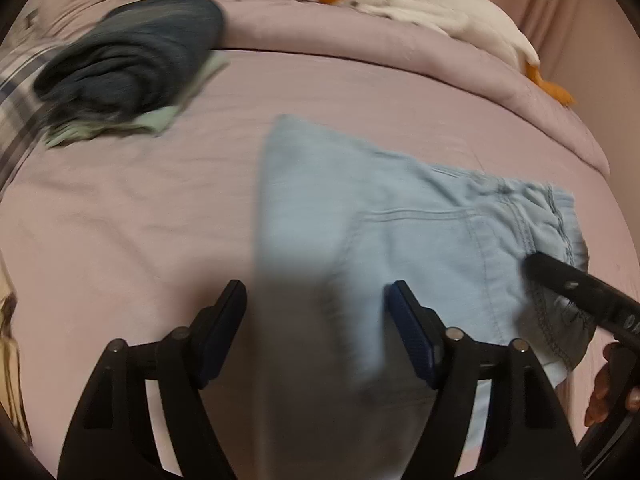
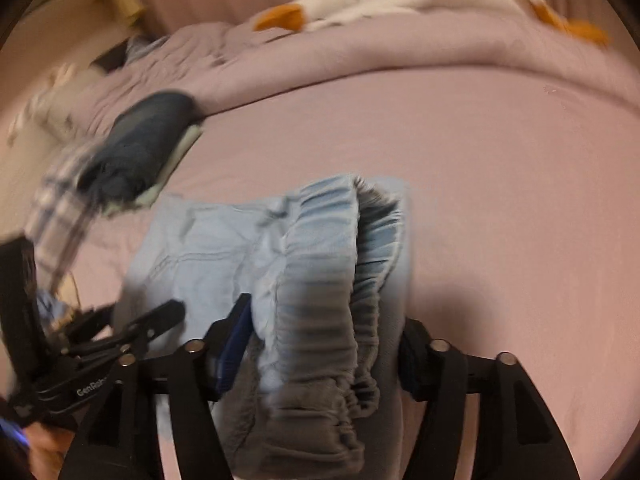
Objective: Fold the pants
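While we fold the pants [image 1: 400,216] | both grippers, left gripper [image 1: 316,316] and right gripper [image 2: 324,356], fingers wide around cloth | next: pinch, carry over.

A bed [image 1: 120,208] covered with a smooth mauve sheet carries everything here. In the left wrist view, light blue denim pants [image 1: 400,216] lie on the sheet from the centre out toward four o'clock, their stitched waistband at the right end. At ten o'clock sits a stack of folded clothes [image 1: 132,64]: a dark blue garment on top, pale green fabric under it, a plaid piece at its left edge. A bunched mauve comforter [image 1: 360,44] runs across the far side from twelve to two o'clock, and a white plush goose [image 1: 420,4] with orange beak and feet lies on it.
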{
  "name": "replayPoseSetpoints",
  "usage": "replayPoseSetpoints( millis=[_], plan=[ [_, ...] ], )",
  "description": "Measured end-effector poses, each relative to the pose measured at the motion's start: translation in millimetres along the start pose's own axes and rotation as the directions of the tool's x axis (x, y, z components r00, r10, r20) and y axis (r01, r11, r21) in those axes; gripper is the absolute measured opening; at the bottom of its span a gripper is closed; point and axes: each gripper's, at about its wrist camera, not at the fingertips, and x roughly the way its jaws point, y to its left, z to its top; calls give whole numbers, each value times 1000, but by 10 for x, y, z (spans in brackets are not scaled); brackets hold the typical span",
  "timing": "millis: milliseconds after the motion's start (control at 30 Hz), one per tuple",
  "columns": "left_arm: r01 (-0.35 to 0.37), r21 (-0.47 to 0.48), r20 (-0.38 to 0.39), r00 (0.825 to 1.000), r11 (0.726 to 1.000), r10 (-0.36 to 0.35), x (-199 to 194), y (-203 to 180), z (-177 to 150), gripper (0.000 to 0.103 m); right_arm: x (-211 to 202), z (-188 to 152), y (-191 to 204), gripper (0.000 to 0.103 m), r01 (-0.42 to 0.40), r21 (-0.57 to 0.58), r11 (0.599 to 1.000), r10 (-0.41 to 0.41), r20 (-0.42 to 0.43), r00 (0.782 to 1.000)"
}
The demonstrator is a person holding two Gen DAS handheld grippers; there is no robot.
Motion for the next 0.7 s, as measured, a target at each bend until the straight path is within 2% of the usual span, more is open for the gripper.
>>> replayPoseSetpoints(
  millis=[67, 133, 200, 233, 300, 367, 467, 533, 700],
  plan=[
    [-32, -14, 23, 999, 999, 32, -118, 83, -59, 84, -162, -73, -71, 67, 6, 30, 1000, -7, 40, 999],
    [-66, -1, 35, 997, 998, 66, -181, 123, -118, 93, -336, -130, -52, 70, 58, 2, 998, -58, 98, 993],
    [-78, 30, 9, 997, 996, 78, -120, 125, -150, 95, -452, -183, -9, 74, 86, -42, 995, -80, 129, 988],
    [-82, 34, -7, 997, 996, 82, -74, 136, -169, 95, -429, -214, 20, 74, 109, -71, 991, -101, 108, 989],
    [-88, 28, -37, 995, 996, 89, 10, 138, -199, 96, -292, -298, 49, 74, 213, -119, 970, -208, 55, 977],
    [-111, 16, -48, 993, 994, 112, -1, 117, -193, 96, -153, -357, 19, 74, 249, -134, 959, -250, 8, 968],
    [-149, 69, 17, 989, 986, 148, -246, -23, -190, 96, -253, -358, -3, 74, 213, -92, 973, -213, 4, 977],
    [-157, 87, 54, 987, 984, 152, -438, -84, -227, 102, -434, -396, 45, 74, 185, -107, 977, -183, 30, 983],
    [-98, 58, 110, 990, 993, 92, -1024, -164, -324, 102, -948, -559, 310, 74, 164, -179, 970, -149, 98, 984]
  ],
)
